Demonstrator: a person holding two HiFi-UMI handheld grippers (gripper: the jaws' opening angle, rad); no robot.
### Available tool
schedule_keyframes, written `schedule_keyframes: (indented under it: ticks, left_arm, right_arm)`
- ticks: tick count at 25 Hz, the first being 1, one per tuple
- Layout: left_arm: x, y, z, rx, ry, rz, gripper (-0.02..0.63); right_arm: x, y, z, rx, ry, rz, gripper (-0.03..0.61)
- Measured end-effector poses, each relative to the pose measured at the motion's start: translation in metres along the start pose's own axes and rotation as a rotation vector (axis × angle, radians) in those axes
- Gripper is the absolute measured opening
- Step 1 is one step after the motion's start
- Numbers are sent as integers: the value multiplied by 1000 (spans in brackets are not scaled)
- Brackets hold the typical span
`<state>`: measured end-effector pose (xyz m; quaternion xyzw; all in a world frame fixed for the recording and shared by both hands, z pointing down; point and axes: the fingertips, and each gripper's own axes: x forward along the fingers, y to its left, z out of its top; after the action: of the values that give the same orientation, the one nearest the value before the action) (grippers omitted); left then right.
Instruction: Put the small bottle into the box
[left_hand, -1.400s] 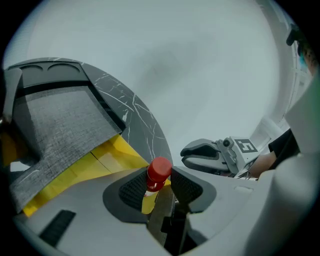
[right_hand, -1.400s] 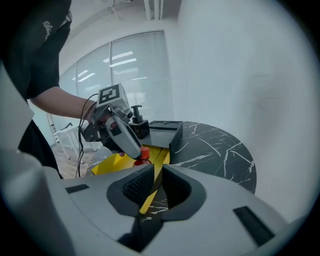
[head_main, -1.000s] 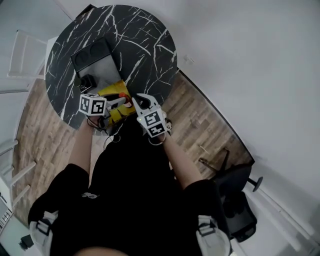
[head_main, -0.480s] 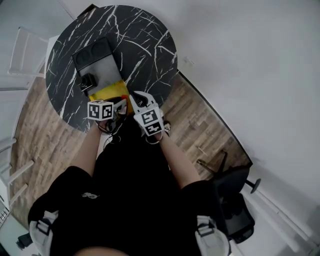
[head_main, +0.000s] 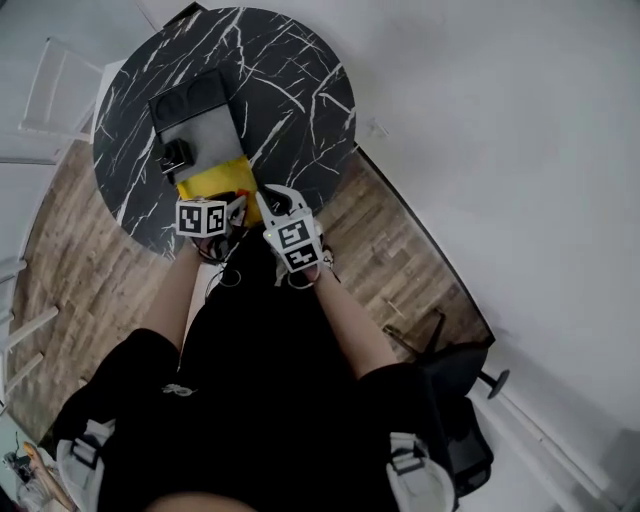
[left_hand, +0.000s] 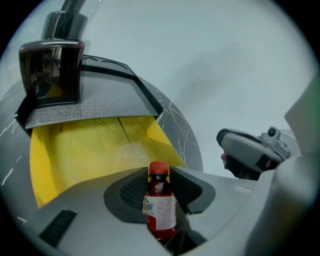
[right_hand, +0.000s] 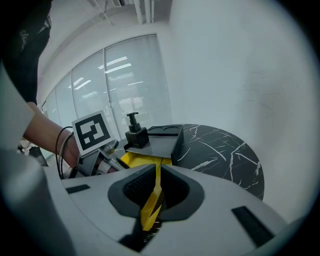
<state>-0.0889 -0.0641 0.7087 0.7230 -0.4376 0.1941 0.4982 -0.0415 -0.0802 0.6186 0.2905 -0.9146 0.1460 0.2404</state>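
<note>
You have no word here that you can read. The small bottle (left_hand: 160, 206) wears a white label (left_hand: 161, 214) whose fine print is too small to make out, and the marker cube (right_hand: 91, 131) shows only a black-and-white square pattern, no letters or numbers.

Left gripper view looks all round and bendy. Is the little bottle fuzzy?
Left gripper view: the wide lens curves everything and blackens the corners; the small bottle is sharp. Right gripper view: same curving, the close yellow box flap slightly soft.
</note>
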Motion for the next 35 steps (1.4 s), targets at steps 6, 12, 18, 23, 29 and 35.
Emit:
schedule_keyframes:
  ticks: [6, 12, 18, 23, 29, 35]
  left_arm:
    - [-13, -2, -1, 18, -58, 105, 132]
    - [-47, -10, 0, -33, -171, 247, 132]
    - [-85, -27, -1, 38, -275, 406, 124]
    - [-110, -46, -6, 27, -364, 486, 73]
    - [-144, -76, -2, 19, -494, 566, 0]
    - [-182, -108, -1, 28, -619, 656, 0]
  right_arm:
    - [-10, 3, 4, -49, -5, 77, 21]
    - [-23, 2, 8, -95, -22, 149, 21]
    - [-34, 9, 19, -138, -65, 196, 11]
    - [-52, 11, 32, -159, -111, 218, 5]
    - [-71, 16, 42, -193, -157, 246, -3]
    - [-102, 31, 72, -241, -247, 290, -3]
